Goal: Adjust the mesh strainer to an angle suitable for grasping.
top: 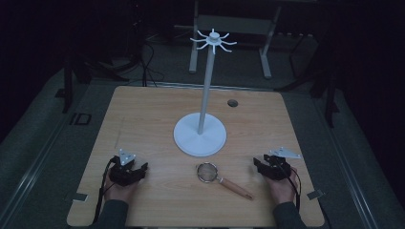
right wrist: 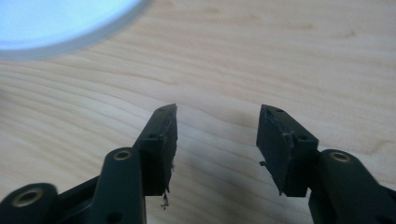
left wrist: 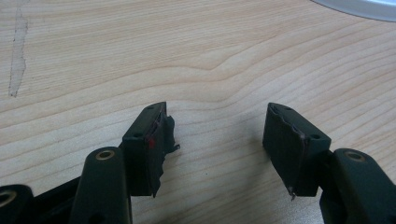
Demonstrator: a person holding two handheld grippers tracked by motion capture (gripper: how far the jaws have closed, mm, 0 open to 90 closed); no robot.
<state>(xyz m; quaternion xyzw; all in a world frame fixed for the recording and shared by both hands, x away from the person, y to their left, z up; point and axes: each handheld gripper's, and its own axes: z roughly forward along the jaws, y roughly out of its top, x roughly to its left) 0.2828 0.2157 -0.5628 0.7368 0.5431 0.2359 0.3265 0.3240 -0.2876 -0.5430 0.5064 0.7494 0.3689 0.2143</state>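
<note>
A magnifying glass with a wooden handle lies near the table's front edge, between my two hands. Behind it a white stand rises on a round base, its pole topped by a ring of hooks. My left gripper rests at the front left, open with bare wood between its jaws. At the front right my right gripper is open too, nothing in its jaws. The stand's base edge shows at the top of both gripper views.
The wooden table has a small dark hole at its back right. Dark floor, cables and a metal frame lie beyond the far edge. Bare wood stretches on both sides of the stand.
</note>
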